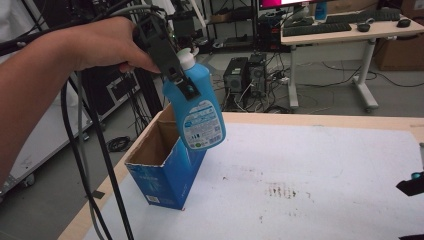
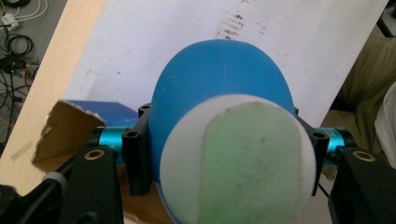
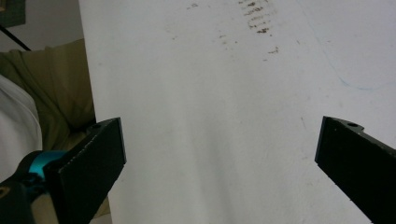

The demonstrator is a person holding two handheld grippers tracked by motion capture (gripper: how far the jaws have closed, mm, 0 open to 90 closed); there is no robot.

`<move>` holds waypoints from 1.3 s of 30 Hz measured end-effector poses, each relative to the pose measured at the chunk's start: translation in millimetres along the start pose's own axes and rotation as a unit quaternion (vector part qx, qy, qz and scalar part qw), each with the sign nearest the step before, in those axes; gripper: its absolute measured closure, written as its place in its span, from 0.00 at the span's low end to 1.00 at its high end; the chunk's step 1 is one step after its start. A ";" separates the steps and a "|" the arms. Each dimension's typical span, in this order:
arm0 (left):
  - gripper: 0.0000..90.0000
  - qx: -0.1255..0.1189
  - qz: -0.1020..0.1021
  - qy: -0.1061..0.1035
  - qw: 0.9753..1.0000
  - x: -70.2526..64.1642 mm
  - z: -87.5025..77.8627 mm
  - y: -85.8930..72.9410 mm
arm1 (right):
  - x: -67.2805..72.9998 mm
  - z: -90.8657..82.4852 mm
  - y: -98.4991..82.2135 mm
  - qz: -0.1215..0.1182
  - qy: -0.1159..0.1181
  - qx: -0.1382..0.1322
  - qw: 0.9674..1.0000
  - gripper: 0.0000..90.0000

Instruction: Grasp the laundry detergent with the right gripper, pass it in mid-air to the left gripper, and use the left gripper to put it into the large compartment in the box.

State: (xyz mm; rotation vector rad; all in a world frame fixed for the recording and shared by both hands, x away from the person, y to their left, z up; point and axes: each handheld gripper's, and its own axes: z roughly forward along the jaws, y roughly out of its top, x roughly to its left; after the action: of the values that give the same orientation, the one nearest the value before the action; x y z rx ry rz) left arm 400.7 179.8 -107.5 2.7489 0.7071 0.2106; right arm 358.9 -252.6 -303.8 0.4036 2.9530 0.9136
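The left hand-held gripper (image 1: 181,75) grasped the bottle (image 1: 200,107) near its cap, long axis roughly upright, directly above the open box (image 1: 165,165); the right hand-held gripper (image 3: 219,158), released, hung well apart.

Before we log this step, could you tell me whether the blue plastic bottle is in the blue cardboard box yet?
Out. The blue plastic bottle hangs in the left gripper above the open blue cardboard box.
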 end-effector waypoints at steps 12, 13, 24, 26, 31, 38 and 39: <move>0.42 0.000 -0.057 0.044 0.997 20.1 -22.1 -55.4 | 1.1 -5.1 0.0 -0.002 -0.011 0.009 1.000 0.01; 0.42 0.001 -0.060 0.048 0.997 21.6 -21.9 -59.1 | 1.2 -5.0 0.3 -0.002 -0.014 0.011 1.000 0.01; 0.42 0.005 -0.079 0.048 0.996 35.2 -5.6 -88.8 | 1.3 -5.3 4.2 0.001 -0.020 0.011 1.000 0.01; 0.42 0.009 -0.079 0.046 0.996 36.4 -0.3 -91.2 | 1.3 -4.9 4.5 0.003 -0.019 0.010 1.000 0.01; 0.42 0.018 -0.076 0.041 0.996 39.9 16.9 -97.9 | 0.7 -3.8 4.9 0.004 -0.019 0.010 1.000 0.01; 0.42 0.036 -0.065 0.030 0.997 43.0 52.7 -105.6 | -2.1 0.4 1.5 0.011 -0.015 0.018 1.000 0.01; 0.42 0.039 -0.059 0.029 0.997 43.4 58.8 -106.3 | -2.6 0.7 1.2 0.011 -0.015 0.019 1.000 0.01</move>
State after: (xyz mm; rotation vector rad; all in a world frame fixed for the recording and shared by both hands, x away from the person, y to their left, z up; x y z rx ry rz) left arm 403.3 275.5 -194.0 2.7728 0.9089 0.2413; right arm 361.8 -251.9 -303.9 0.4472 2.9489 0.8463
